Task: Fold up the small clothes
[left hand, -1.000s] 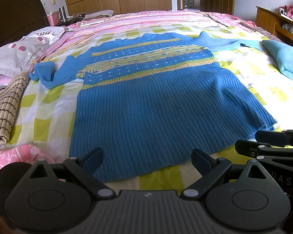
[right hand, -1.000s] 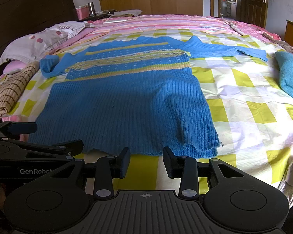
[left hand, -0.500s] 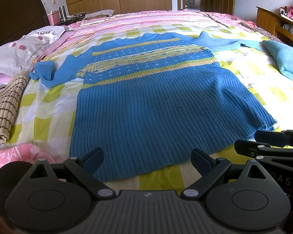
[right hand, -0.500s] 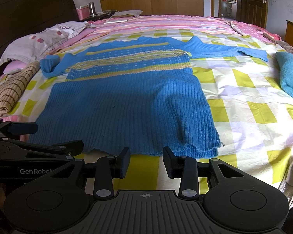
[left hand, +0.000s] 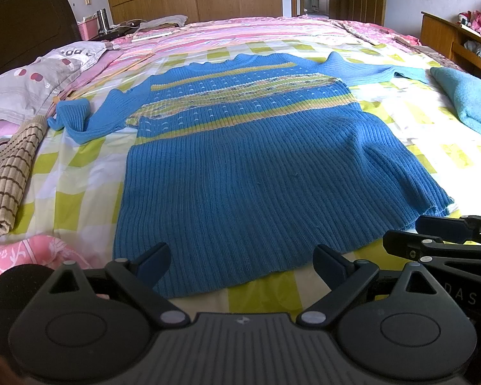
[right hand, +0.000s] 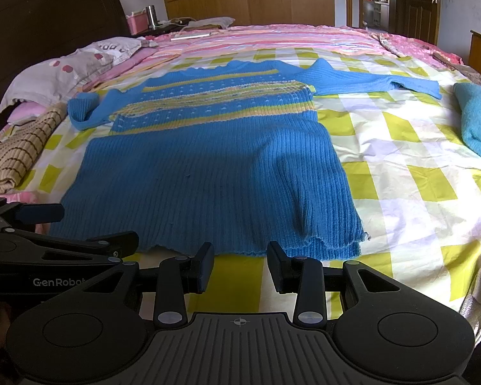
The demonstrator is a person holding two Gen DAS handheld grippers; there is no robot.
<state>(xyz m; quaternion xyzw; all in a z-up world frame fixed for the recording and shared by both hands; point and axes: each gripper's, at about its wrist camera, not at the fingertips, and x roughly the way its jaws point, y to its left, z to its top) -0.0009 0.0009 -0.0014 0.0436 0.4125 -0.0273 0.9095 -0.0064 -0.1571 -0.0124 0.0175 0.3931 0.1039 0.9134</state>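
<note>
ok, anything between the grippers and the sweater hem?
Nothing visible. The sweater lies flat on the bed sheet; both the left gripper and right gripper stand open just short of its near hem, with only bare sheet between.

The sweater (left hand: 256, 173) is ribbed blue knit with yellow stripes and a multicoloured band across the chest. It lies on a sheet (right hand: 400, 160) checked in white and lime green. Beyond is a pink striped blanket (left hand: 240, 30). A beige cloth (left hand: 6, 173) has brown stripes; a folded garment (left hand: 468, 99) is teal. The pillow (right hand: 57, 73) is grey with red spots.
</note>
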